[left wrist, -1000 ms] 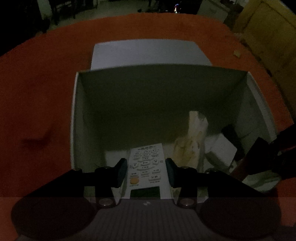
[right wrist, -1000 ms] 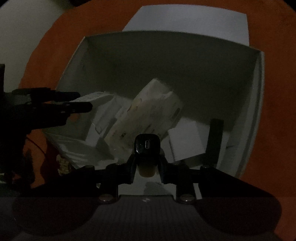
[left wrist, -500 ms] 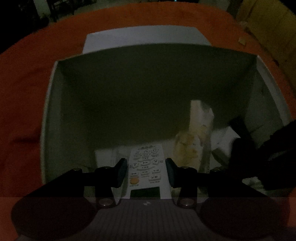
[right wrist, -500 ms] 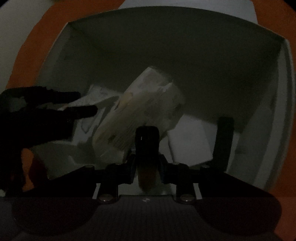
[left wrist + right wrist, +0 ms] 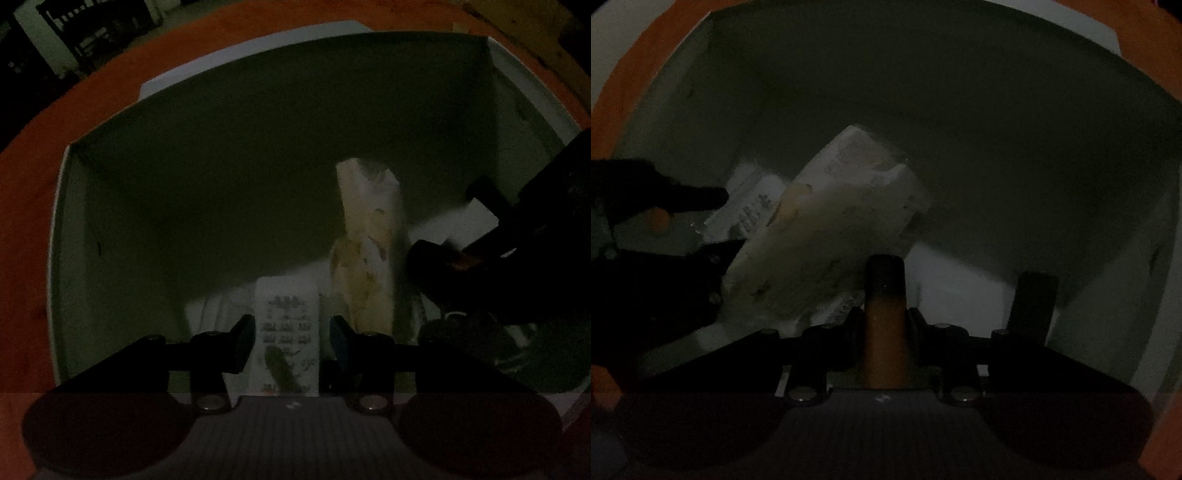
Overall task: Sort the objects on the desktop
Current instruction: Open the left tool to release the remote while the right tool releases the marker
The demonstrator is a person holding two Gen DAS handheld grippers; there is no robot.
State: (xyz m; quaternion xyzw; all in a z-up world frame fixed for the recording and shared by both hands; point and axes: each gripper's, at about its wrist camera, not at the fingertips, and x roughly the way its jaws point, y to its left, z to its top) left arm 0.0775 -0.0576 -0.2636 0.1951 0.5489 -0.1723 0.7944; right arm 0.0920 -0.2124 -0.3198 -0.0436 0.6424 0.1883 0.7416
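Note:
Both grippers reach down into a white cardboard box [image 5: 70, 229]. My left gripper [image 5: 291, 341] is shut on a white remote control [image 5: 287, 332] with rows of buttons, held low inside the box. My right gripper [image 5: 884, 328] is shut on a small bottle [image 5: 885, 317] with an amber body and a dark cap. A crinkled pale snack packet [image 5: 369, 251] stands in the box between the two grippers; it also shows in the right wrist view [image 5: 827, 236]. The right gripper appears dark at the right of the left wrist view [image 5: 498, 236].
The box [image 5: 1145, 280] sits on an orange-red tablecloth [image 5: 26, 221]. White cartons or papers [image 5: 953, 291] lie on the box floor, and a dark upright object [image 5: 1030, 302] stands by the right wall. The scene is very dim.
Both grippers have moved forward and down, deeper into the box, each still holding its object. The box walls now fill both views.

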